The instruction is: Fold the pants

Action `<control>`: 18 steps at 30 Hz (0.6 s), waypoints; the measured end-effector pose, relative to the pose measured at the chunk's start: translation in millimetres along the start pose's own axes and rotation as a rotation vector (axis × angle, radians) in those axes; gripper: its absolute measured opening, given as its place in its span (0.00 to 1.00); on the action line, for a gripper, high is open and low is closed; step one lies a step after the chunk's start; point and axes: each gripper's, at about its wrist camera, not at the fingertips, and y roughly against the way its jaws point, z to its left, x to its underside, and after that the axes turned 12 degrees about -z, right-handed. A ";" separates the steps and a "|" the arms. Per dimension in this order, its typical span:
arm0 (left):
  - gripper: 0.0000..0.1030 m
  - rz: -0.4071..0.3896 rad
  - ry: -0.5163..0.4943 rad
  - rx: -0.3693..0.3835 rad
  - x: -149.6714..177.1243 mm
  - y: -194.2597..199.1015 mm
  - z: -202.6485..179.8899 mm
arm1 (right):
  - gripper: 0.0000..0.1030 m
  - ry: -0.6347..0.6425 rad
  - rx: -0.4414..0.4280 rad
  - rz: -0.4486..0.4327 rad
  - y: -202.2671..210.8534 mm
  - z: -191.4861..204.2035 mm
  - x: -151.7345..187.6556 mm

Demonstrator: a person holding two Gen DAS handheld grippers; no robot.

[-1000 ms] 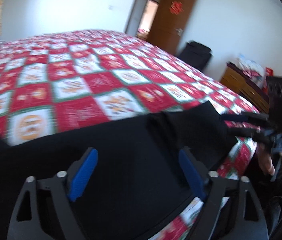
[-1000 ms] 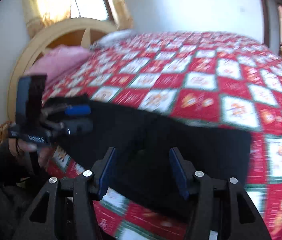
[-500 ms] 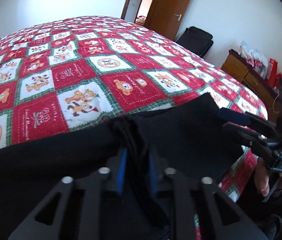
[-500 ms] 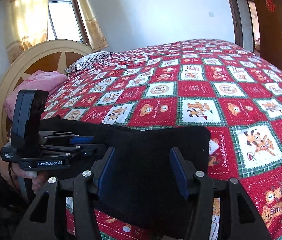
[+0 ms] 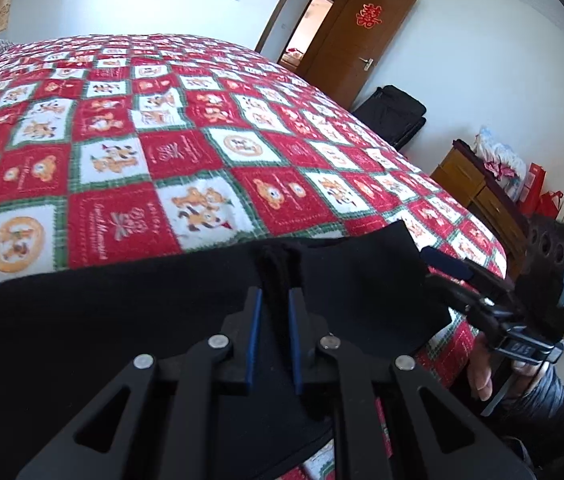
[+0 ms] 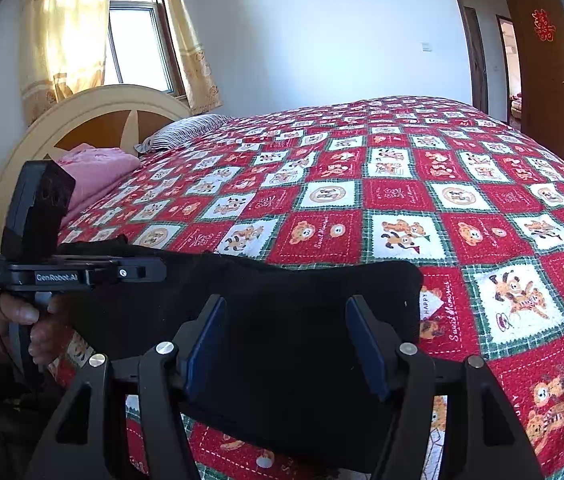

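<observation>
Black pants (image 5: 121, 320) lie along the near edge of the bed; they also show in the right wrist view (image 6: 302, 304). My left gripper (image 5: 273, 296) is shut on a pinched ridge of the pants cloth. My right gripper (image 6: 286, 316) is open, its blue pads either side of the flat cloth near the pants' right end. The right gripper (image 5: 478, 284) shows at the right of the left wrist view, at the pants' end. The left gripper (image 6: 149, 272) shows at the left of the right wrist view; its fingertips are hidden by cloth.
A red, white and green checked quilt (image 6: 402, 184) covers the bed. Headboard (image 6: 93, 116), pink blanket (image 6: 93, 168) and striped pillow (image 6: 185, 130) lie at the left. A brown door (image 5: 358, 36), black suitcase (image 5: 394, 114) and wooden cabinet (image 5: 478, 196) stand past the bed.
My left gripper has closed on a fold of the pants and bunched it up. My right gripper has stayed open and come lower onto the cloth.
</observation>
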 end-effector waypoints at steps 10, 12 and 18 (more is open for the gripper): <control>0.20 0.067 -0.019 -0.024 5.9 -30.8 -6.1 | 0.62 -0.028 0.023 -0.016 1.6 -10.4 -1.8; 0.22 0.059 -0.021 -0.033 5.6 -28.5 -6.8 | 0.62 -0.026 0.021 -0.015 1.3 -10.3 -1.8; 0.58 0.020 -0.041 -0.037 4.2 -18.6 -10.9 | 0.62 -0.017 0.017 -0.016 1.6 -7.7 -1.8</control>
